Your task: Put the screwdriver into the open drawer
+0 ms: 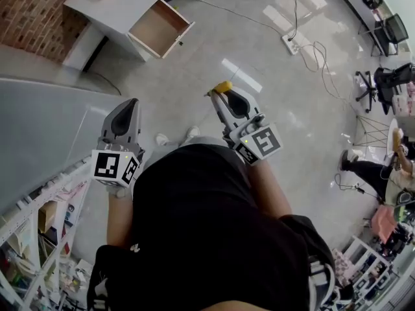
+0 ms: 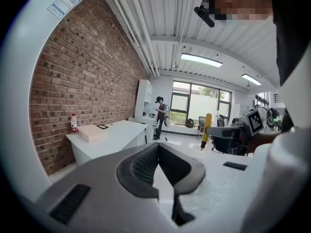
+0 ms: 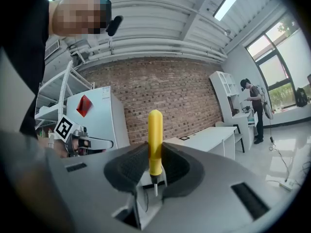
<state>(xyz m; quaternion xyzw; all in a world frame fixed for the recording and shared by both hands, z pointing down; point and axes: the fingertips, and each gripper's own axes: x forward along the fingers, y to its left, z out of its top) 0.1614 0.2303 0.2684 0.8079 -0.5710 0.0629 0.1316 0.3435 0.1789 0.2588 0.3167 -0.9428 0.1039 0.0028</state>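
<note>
Right gripper view: the right gripper (image 3: 154, 173) is clamped on the yellow screwdriver (image 3: 155, 142). The handle stands upright toward 12 o'clock and the thin shaft tip pokes out toward 6 o'clock, below the pads.
Left gripper view: the left gripper (image 2: 158, 152) has its pads together with nothing between them (idle, carried alongside).
Head view, tool: the screwdriver sits at the very tip of the right gripper, over bare floor (image 1: 272, 76), not near any furniture.
Head view, target: the open drawer (image 1: 159, 28) is pulled out of the white cabinet (image 1: 117, 5). It lies at about 11 o'clock from the right gripper, well apart, and its inside looks bare.
Step in hand: carrying the tool to the drawer (judged from the gap left to cover).
Doing it well: keep the clamp firm and walk up until the jaws are over the drawer's mouth. Lower the tool inside the walls and lay it along the drawer's length before letting go.
Risk: the grip is low on the handle, so the long top end may swing or catch the drawer front.
</note>
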